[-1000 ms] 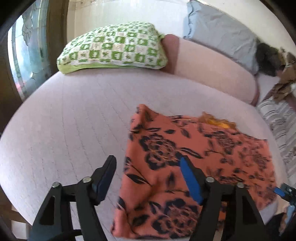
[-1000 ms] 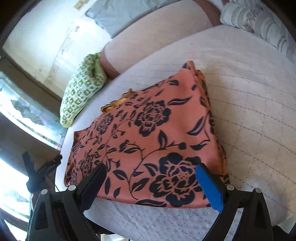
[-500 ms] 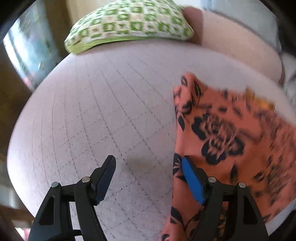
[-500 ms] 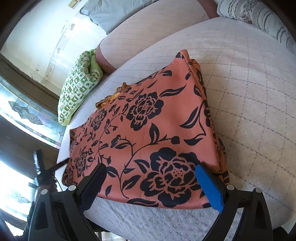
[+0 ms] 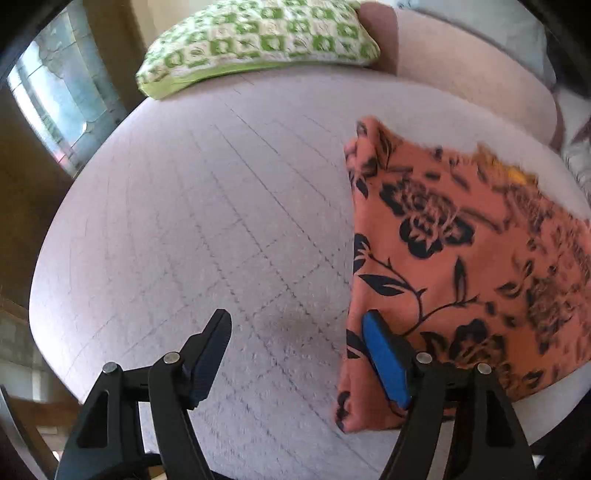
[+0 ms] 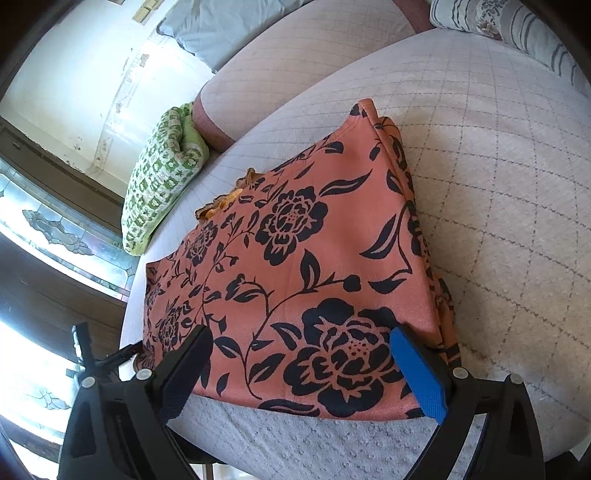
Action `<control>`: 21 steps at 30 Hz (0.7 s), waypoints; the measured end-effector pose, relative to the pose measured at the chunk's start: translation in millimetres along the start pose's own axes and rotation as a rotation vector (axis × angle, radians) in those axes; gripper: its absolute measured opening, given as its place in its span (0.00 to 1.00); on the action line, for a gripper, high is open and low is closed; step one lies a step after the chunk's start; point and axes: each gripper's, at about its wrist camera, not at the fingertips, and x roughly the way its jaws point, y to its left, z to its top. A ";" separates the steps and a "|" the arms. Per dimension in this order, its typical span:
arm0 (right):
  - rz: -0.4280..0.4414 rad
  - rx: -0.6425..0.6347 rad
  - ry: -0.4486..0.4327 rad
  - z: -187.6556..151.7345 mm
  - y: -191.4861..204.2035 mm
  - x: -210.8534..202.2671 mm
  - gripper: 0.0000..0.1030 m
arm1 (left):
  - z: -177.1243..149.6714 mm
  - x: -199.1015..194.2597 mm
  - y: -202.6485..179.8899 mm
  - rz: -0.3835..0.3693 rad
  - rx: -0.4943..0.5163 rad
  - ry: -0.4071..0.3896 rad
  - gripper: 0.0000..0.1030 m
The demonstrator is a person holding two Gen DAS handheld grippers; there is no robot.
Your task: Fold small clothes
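An orange garment with black flowers point(image 5: 461, 266) point(image 6: 295, 280) lies folded flat on the pale quilted bed point(image 5: 207, 229) point(image 6: 498, 184). A yellow-orange trim point(image 6: 225, 197) pokes out at its far edge. My left gripper point(image 5: 295, 325) is open over bare quilt just left of the garment's left edge; its blue right finger overlaps that edge in the picture. My right gripper point(image 6: 301, 339) is open above the garment's near edge, with nothing pinched. The left gripper shows small at the garment's far left corner point(image 6: 107, 360) in the right wrist view.
A green-and-white checked pillow point(image 5: 255, 40) point(image 6: 162, 181) rests at the head of the bed beside a pink bolster point(image 5: 472, 77) point(image 6: 295, 70). A grey pillow point(image 6: 221, 29) and a striped cushion point(image 6: 517, 33) lie beyond. Patterned window glass point(image 5: 62, 99) stands on the left.
My left gripper has swung off the garment to the left and tipped downward; it now frames bare quilt beside the garment's edge. The right gripper has barely moved.
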 end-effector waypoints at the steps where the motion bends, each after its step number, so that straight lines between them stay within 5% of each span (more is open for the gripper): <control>1: 0.006 0.004 -0.002 0.0 -0.9 -0.9 0.95 | 0.0 -8.1 -1.5 0.002 0.011 -0.022 0.73; 4: 0.026 0.027 -0.011 0.5 -4.4 -3.2 0.95 | -9.6 -29.4 -14.7 -0.023 0.066 -0.093 0.73; 7: 0.040 0.052 -0.020 -0.1 -7.0 -7.1 0.95 | -19.2 5.8 -22.5 0.054 0.120 0.030 0.74; 9: 0.049 0.081 -0.051 -1.2 -7.8 -18.8 0.95 | -18.9 -0.4 -13.9 0.011 0.044 0.020 0.74; 13: 0.103 0.191 -0.120 -14.8 -18.2 -52.3 0.95 | -14.5 -41.0 -19.6 -0.062 0.038 -0.126 0.74; 16: 0.139 0.318 -0.085 -34.6 -28.1 -54.2 0.95 | -14.4 -52.9 -37.3 -0.143 -0.005 -0.185 0.75; 21: 0.125 0.394 0.000 -50.5 -29.9 -32.0 0.95 | -4.4 -34.0 -81.2 -0.252 -0.034 -0.165 0.75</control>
